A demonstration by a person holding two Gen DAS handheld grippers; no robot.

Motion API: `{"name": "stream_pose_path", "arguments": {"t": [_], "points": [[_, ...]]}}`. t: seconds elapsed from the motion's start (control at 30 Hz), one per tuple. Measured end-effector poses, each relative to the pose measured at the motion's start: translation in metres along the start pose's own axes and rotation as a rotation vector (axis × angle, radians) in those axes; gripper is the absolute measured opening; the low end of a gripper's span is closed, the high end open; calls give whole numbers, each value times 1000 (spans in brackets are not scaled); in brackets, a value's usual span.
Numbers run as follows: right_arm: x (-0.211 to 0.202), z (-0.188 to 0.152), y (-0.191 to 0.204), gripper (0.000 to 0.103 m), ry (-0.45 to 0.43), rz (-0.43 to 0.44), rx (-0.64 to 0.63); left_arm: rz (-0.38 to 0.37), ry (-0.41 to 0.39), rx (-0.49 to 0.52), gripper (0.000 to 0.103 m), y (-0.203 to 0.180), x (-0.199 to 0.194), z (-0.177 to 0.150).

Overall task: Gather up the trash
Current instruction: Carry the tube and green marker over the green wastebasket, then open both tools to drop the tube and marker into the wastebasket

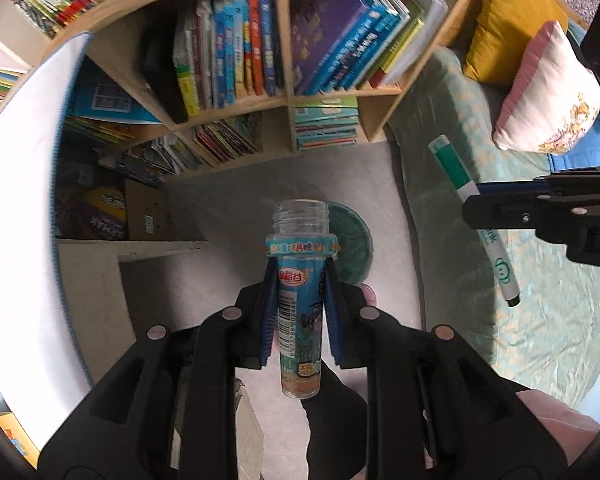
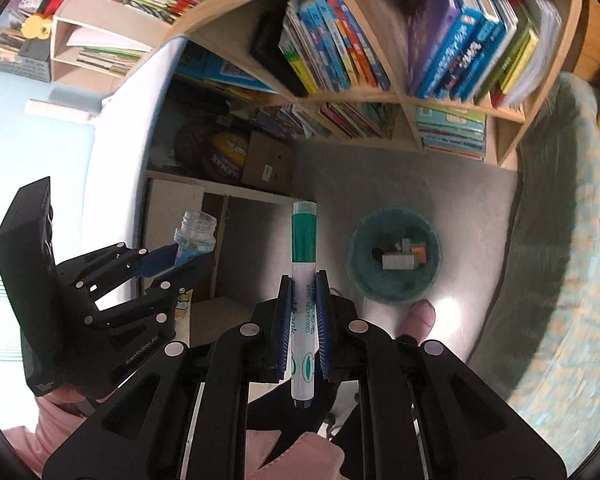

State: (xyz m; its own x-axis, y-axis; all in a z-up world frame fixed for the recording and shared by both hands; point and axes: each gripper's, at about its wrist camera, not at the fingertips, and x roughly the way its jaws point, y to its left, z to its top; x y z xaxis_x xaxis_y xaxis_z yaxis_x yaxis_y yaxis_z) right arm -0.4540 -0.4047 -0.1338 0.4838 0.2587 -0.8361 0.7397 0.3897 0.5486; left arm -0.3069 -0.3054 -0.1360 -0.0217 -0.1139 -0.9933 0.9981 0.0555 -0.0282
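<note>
My left gripper (image 1: 300, 304) is shut on a small clear plastic bottle (image 1: 300, 276) with a blue printed label and no cap, its open neck pointing away from me. Directly beyond it on the grey floor stands a round green bin (image 1: 354, 240), partly hidden by the bottle. My right gripper (image 2: 303, 312) is shut on a white marker (image 2: 303, 280) with a green cap. The same green bin (image 2: 394, 256) lies to the right of it with several scraps inside. The left gripper (image 2: 172, 264) with the bottle (image 2: 194, 236) shows at left there, and the marker (image 1: 474, 216) at right in the left view.
A wooden bookshelf (image 1: 284, 96) full of books stands behind the bin. A white desk (image 1: 16, 240) edges the left, with a cardboard box (image 2: 270, 168) and a ball (image 2: 224, 156) beneath. A green patterned sofa (image 1: 540, 280) with yellow and pink cushions fills the right. A person's foot (image 2: 420, 318) is near the bin.
</note>
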Motion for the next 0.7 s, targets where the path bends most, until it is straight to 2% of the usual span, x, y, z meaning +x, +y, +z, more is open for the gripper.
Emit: {"name": "stream_pose_path", "arguments": {"t": [0.6, 0.63, 0.67, 0.7], "points": [[17, -3, -15, 13, 56, 13, 6, -36, 60, 19, 20, -23, 26, -3], [16, -2, -16, 16, 54, 16, 13, -28, 58, 22, 20, -24, 27, -3], [16, -1, -18, 16, 49, 13, 21, -22, 55, 24, 21, -25, 27, -3], [15, 0, -20, 17, 50, 18, 28, -24, 55, 26, 29, -25, 28, -3]]}}
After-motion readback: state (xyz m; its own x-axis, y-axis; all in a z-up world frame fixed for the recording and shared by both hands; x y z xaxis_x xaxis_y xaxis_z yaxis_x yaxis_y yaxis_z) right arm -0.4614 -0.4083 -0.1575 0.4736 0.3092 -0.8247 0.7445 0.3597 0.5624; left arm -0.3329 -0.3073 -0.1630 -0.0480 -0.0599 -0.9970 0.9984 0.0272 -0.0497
